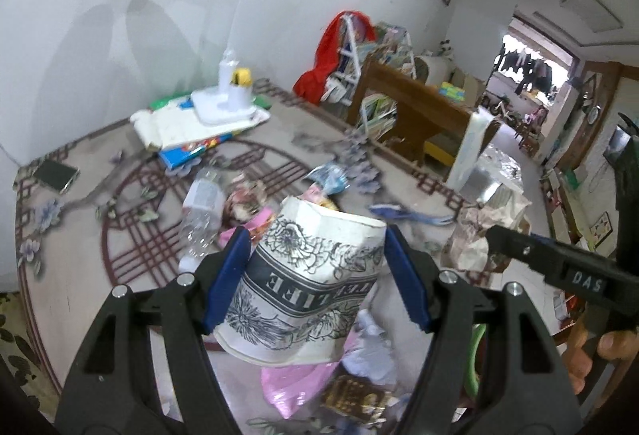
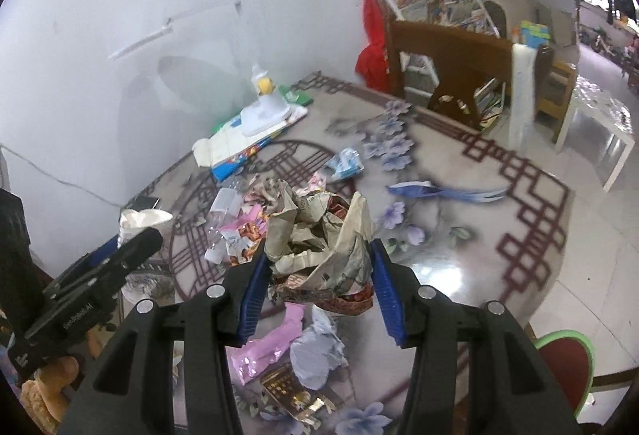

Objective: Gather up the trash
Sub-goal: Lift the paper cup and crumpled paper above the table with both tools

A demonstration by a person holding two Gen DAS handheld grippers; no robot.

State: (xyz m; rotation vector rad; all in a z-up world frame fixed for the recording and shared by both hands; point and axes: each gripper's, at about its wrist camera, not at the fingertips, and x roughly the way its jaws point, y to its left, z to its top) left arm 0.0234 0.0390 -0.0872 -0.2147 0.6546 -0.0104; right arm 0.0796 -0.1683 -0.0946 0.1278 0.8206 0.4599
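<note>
The left gripper [image 1: 317,275] held a paper cup [image 1: 307,275] between its blue pads [image 1: 225,275], the jaws about halfway apart and pressed on the cup's sides. The cup was tilted, its rim pointing away from the gripper, with a floral print and upside-down lettering on its wall. It hung clear above the bench [image 1: 80,235].

The right gripper [image 2: 317,287] was clamped on a wad of crumpled paper [image 2: 319,235], jaws fairly narrow, both pads against the wad. The wad was also off the bench surface, and a bit of red wrapper showed at its underside.

Below the left gripper lay a pink wrapper [image 1: 287,387] and a gold packet [image 1: 355,395]. Ahead of it and to the left lay a clear bottle [image 1: 201,211] on its side, with more wrappers just beside it. A blue packet [image 1: 329,179] lay farther ahead. A blue bird is part of the bench's pattern [image 1: 395,213], ahead and right of the cup.

Below the right gripper lay a crumpled tissue [image 2: 317,351] next to the pink wrapper. Far ahead and left of both grippers a white lamp base [image 1: 227,103] stood on a stack of books [image 1: 191,139] near the wall. A phone [image 1: 56,175] lay far to the left.
</note>
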